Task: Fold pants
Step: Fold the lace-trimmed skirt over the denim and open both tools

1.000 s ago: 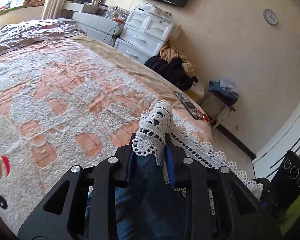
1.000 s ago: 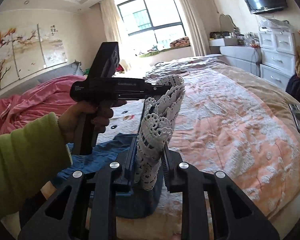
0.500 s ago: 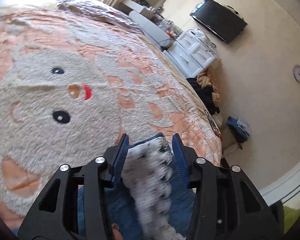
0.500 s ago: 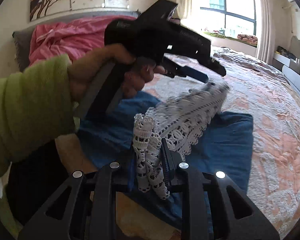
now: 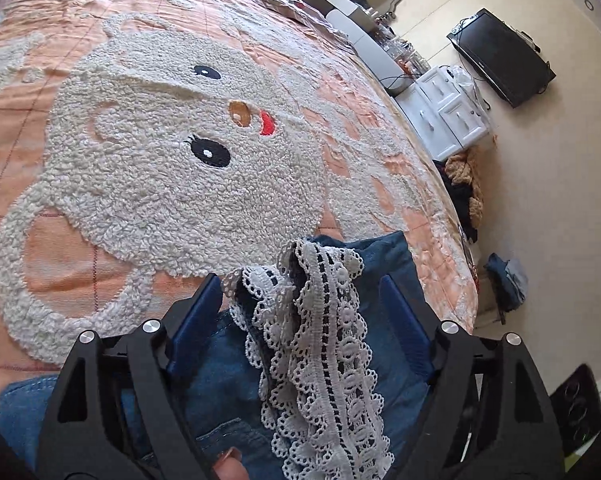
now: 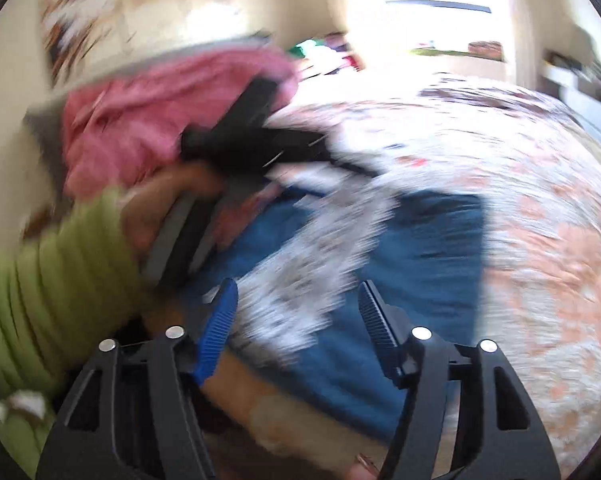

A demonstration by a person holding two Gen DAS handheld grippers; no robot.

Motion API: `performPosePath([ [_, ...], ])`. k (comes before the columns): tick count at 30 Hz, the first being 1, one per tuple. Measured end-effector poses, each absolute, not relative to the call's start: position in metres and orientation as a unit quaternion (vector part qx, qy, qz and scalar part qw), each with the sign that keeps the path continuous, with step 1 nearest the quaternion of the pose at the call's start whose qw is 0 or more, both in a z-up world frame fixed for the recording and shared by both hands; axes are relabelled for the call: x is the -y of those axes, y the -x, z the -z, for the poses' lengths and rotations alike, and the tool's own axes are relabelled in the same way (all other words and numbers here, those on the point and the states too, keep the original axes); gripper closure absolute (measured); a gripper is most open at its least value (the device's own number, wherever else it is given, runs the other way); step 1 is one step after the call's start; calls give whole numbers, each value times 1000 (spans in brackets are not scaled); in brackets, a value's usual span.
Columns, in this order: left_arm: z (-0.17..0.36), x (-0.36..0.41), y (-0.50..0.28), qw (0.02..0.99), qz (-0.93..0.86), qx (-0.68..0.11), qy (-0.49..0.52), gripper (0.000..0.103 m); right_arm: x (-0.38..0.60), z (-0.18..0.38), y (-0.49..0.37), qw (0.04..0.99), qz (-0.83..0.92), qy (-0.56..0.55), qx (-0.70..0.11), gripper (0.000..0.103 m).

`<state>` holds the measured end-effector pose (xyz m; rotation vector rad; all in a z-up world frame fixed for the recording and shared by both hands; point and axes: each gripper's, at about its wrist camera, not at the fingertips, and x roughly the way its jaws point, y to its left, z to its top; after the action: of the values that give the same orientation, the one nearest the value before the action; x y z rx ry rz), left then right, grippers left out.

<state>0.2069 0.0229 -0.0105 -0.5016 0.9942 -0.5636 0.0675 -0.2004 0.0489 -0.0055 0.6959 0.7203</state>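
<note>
The blue denim pants (image 5: 384, 264) with a white lace hem (image 5: 324, 344) lie folded on the bed. In the left wrist view my left gripper (image 5: 300, 292) is open, its blue pads either side of the lace, which lies loose between them. In the blurred right wrist view my right gripper (image 6: 296, 300) is open above the pants (image 6: 432, 240) and lace (image 6: 320, 248). The left gripper (image 6: 252, 144) and the hand in a green sleeve show there at the left.
The bed has a peach quilt with a fluffy white bear (image 5: 160, 160). A white dresser (image 5: 448, 116), a TV (image 5: 500, 56) and a clothes pile (image 5: 464, 184) stand by the right wall. A pink blanket (image 6: 148, 116) lies by the headboard.
Both grippers have opened and let go of the lace hem. The hem end has dropped onto the rest of the pants on the bed. The right gripper is moving fast.
</note>
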Motion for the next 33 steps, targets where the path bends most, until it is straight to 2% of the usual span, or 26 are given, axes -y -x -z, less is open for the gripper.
performPosePath([
  [1, 11, -20, -207, 813, 264, -464, 232, 30, 212, -51, -81, 887, -316, -3, -337, 41],
  [3, 13, -16, -205, 821, 255, -460, 224, 38, 224, -52, -104, 897, -273, -3, -347, 41],
  [5, 13, -16, -203, 825, 250, -455, 224, 63, 238, -46, -135, 894, -249, -19, -371, 41],
  [7, 15, -18, -202, 824, 253, -452, 228, 75, 249, -37, -164, 888, -232, -48, -395, 41],
  [10, 17, -22, -200, 819, 260, -452, 238, 82, 258, -20, -208, 864, -229, -105, -436, 41],
  [12, 16, -26, -197, 818, 261, -452, 243, 85, 269, -5, -229, 836, -249, -165, -460, 47],
  [13, 15, -28, -195, 817, 261, -452, 247, 87, 268, 2, -232, 823, -256, -189, -471, 55],
  [14, 13, -30, -193, 817, 260, -451, 247, 87, 266, 8, -241, 804, -274, -205, -486, 59],
  [17, 7, -34, -184, 823, 252, -451, 238, 88, 256, 15, -249, 790, -292, -206, -497, 87],
  [20, 1, -33, -174, 834, 236, -448, 217, 88, 246, 1, -249, 814, -286, -165, -478, 87],
  [25, 8, -25, -176, 849, 216, -448, 180, 85, 215, 6, -243, 857, -233, -13, -459, 85],
  [31, 10, -26, -178, 856, 193, -448, 173, 72, 218, 9, -236, 874, -199, 48, -441, 65],
  [33, 8, -27, -177, 858, 188, -445, 172, 69, 218, 10, -238, 876, -195, 46, -440, 62],
])
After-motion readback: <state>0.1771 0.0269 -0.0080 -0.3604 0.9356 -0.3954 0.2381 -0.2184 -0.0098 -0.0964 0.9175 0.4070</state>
